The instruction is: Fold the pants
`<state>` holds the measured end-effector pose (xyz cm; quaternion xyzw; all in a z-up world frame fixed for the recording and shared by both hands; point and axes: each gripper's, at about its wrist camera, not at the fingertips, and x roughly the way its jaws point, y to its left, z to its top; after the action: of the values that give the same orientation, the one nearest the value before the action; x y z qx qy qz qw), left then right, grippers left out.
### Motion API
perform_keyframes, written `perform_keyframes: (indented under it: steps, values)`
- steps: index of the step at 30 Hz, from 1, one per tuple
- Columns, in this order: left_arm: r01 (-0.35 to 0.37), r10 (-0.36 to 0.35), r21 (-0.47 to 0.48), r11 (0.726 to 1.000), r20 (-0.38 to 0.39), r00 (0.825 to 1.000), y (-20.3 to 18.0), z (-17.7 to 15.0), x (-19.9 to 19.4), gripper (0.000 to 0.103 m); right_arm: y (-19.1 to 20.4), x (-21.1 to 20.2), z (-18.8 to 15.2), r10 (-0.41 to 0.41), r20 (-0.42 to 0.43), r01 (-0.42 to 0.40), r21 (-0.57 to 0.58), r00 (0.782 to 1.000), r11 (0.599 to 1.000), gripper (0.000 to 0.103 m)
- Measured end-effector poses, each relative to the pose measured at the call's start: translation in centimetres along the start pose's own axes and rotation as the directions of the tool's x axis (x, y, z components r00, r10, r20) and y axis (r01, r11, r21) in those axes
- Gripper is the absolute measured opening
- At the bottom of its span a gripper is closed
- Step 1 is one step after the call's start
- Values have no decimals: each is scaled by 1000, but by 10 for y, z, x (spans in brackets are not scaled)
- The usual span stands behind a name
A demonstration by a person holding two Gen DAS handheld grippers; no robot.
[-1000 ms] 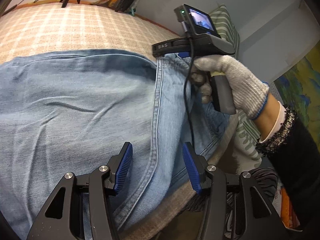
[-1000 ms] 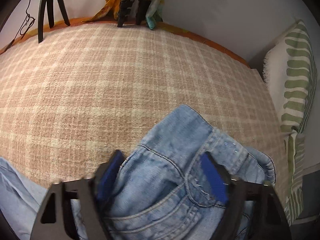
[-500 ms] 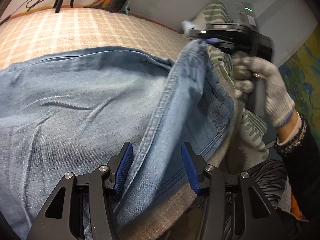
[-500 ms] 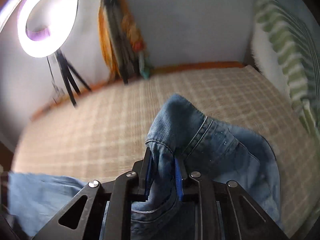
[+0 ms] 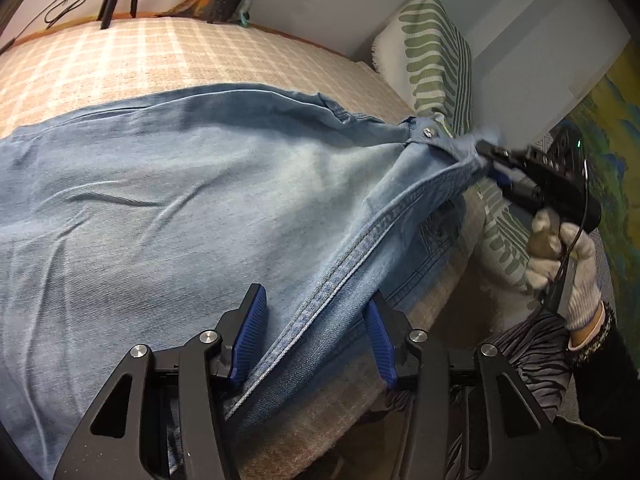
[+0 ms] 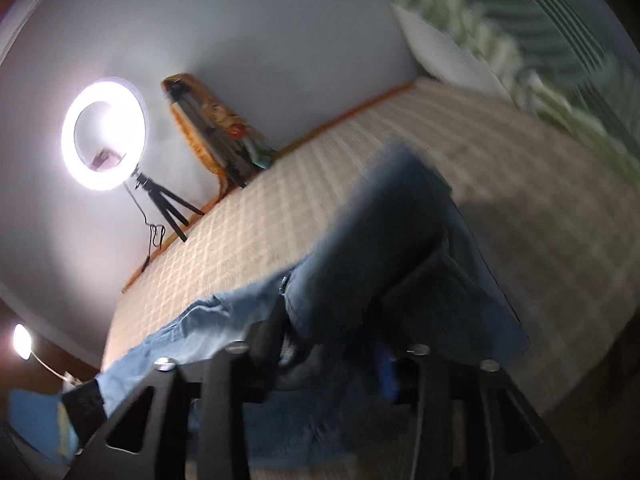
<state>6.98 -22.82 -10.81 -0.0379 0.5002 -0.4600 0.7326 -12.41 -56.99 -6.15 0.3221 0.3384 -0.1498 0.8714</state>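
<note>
Left wrist view: light-blue denim pants [image 5: 168, 208] are lying on the checked beige bed [image 5: 120, 64], the left claw [image 5: 316, 338] gaping wide around a side seam, the right claw [image 5: 486, 160] pinching the waistband. Tugging could slip that hold.

Right wrist view: blurred denim is filling the claw [image 6: 336, 354]. No writing is showing anywhere.

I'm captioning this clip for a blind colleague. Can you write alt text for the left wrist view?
The right gripper, in a gloved hand, pulls the waistband of blue jeans taut above a plaid-covered bed. The open left gripper straddles the jeans' side seam.
</note>
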Motion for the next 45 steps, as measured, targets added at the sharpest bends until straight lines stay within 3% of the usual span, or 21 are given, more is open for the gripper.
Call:
perform_keyframes:
  steps: [2, 4, 7, 11, 13, 16, 18, 21, 24, 29, 33, 34, 36, 37, 38, 40, 45]
  values:
    - [1, -1, -2, 1000, -2, 1000, -2, 1, 1, 47, -18, -2, -1, 20, -36, -18, 71, 999, 997, 68]
    - [9, -9, -7, 1000, -11, 1000, -3, 1, 2, 47, -35, 0, -2, 39, -78, -27, 149, 996, 989, 71]
    - [8, -7, 1, 1000, -20, 1000, -9, 0, 2, 47, -46, -11, -1, -133, -51, 139, 140, 990, 980, 70]
    - [3, -2, 12, 1000, -23, 1000, -12, -3, -6, 47, -33, -32, 8, -279, 79, 274, 69, 957, 959, 71]
    - [8, -8, 16, 1000, -13, 1000, -14, -3, -12, 47, -11, -34, 16, -247, 133, 252, -23, 960, 968, 71]
    - [19, -19, 15, 1000, 16, 1000, -15, -3, -26, 49, 32, -11, 19, -133, 90, 150, -213, 987, 966, 71]
    - [6, -7, 25, 1000, 44, 999, -16, -2, -37, 50, 61, 14, 16, -70, 39, 79, -332, 997, 940, 71]
    - [-97, 86, 92, 991, 117, 989, -17, 3, -60, 52, 98, 58, 6, -15, -54, -12, -474, 998, 881, 71]
    - [-190, 171, 117, 975, 160, 972, -9, 8, -74, 55, 125, 96, -7, -45, -83, -15, -606, 995, 796, 71]
    - [-220, 211, 44, 974, 162, 964, 25, 5, -82, 58, 153, 139, -28, -131, -89, 15, -769, 987, 639, 71]
    - [-232, 229, 4, 973, 139, 963, 43, -3, -81, 58, 163, 159, -25, -145, -58, 39, -807, 988, 590, 70]
    - [-234, 232, -1, 972, 134, 963, 45, -4, -80, 58, 165, 165, -23, -145, -60, 36, -812, 988, 583, 67]
    - [-240, 239, -5, 971, 133, 962, 47, -3, -82, 58, 166, 174, -23, -144, -92, 8, -816, 985, 578, 45]
    - [-245, 243, -6, 970, 136, 960, 48, -3, -83, 58, 167, 178, -23, -140, -136, -29, -810, 981, 586, 23]
    - [-251, 250, -8, 968, 141, 958, 49, -2, -84, 58, 168, 182, -23, -140, -165, -50, -802, 976, 595, 18]
    - [-253, 252, -14, 967, 147, 956, 49, -3, -87, 58, 172, 185, -20, -149, -135, -21, -805, 979, 594, 10]
    - [-255, 257, -30, 966, 155, 954, 52, -3, -90, 58, 177, 199, 5, -142, -130, -5, -757, 981, 653, 6]
